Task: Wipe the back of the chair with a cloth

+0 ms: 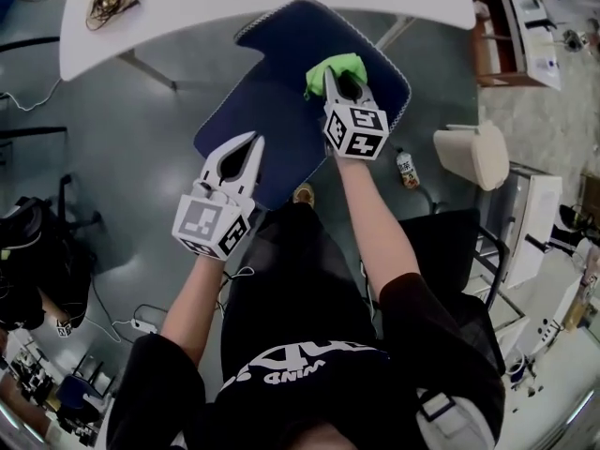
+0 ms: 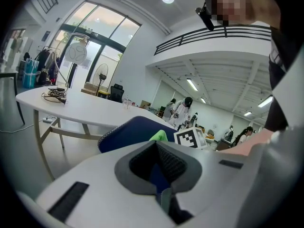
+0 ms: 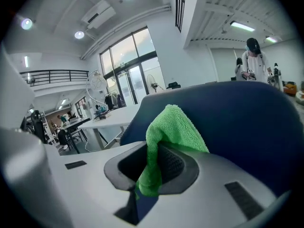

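Cloth (image 1: 336, 65) on chair back (image 1: 281, 92), pinched in right gripper (image 1: 345, 82) fingers; left gripper (image 1: 251, 142) fingers together, empty.

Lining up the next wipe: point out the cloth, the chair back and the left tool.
cloth (image 1: 336, 67), head view, middle of the green bunch.
chair back (image 1: 281, 45), head view, bare blue fabric left of the cloth.
left tool (image 1: 255, 141), head view, between its fingertips.
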A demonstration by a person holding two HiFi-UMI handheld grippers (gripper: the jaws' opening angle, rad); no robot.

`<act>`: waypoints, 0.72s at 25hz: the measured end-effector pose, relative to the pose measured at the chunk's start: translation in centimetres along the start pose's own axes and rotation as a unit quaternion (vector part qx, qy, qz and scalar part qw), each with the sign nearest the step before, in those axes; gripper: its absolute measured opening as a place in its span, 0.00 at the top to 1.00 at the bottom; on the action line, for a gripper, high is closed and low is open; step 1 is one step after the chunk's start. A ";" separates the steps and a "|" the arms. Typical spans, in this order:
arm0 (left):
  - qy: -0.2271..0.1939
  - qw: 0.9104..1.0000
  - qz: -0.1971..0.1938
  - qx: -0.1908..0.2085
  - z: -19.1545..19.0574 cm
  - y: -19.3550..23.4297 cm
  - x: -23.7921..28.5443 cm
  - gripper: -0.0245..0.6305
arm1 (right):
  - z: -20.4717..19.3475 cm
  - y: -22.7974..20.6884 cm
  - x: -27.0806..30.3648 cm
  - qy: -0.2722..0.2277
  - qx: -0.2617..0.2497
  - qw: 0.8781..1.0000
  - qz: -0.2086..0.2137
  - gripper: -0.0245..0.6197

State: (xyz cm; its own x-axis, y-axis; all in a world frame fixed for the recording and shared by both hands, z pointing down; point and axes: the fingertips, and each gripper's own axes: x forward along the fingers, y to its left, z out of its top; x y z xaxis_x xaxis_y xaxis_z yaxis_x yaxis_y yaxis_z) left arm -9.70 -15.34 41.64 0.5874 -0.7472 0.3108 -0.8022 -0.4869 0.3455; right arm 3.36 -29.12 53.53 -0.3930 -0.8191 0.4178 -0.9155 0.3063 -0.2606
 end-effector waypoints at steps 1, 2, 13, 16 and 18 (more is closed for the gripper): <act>0.000 1.000 0.001 0.001 0.2 0.3 0.0 0.96 | 0.1 0.5 0.9 0.001 0.000 1.000 0.004 0.88; -0.001 1.000 0.004 0.001 0.3 0.7 -0.1 0.96 | 0.1 1.1 1.9 0.001 -0.001 1.000 0.009 0.88; 0.003 0.999 0.033 -0.012 -0.1 3.3 -1.6 0.96 | 1.5 6.9 9.9 0.008 -0.010 0.997 0.074 0.88; 0.003 0.999 0.034 -0.015 -0.2 4.0 -1.6 0.96 | 2.1 8.3 10.3 -0.001 -0.014 0.996 0.090 0.88; 0.004 0.999 0.031 -0.017 -0.2 4.2 -1.5 0.96 | 2.2 8.5 9.5 -0.006 -0.015 0.996 0.089 0.88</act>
State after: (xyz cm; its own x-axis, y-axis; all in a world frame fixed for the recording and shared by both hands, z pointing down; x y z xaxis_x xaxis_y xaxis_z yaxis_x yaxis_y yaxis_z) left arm -13.91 -16.15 42.82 0.5370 -0.7719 0.3402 -0.8336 -0.4239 0.3541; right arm -7.94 -35.38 53.38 -0.5481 -0.7567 0.3563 -0.8339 0.4611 -0.3034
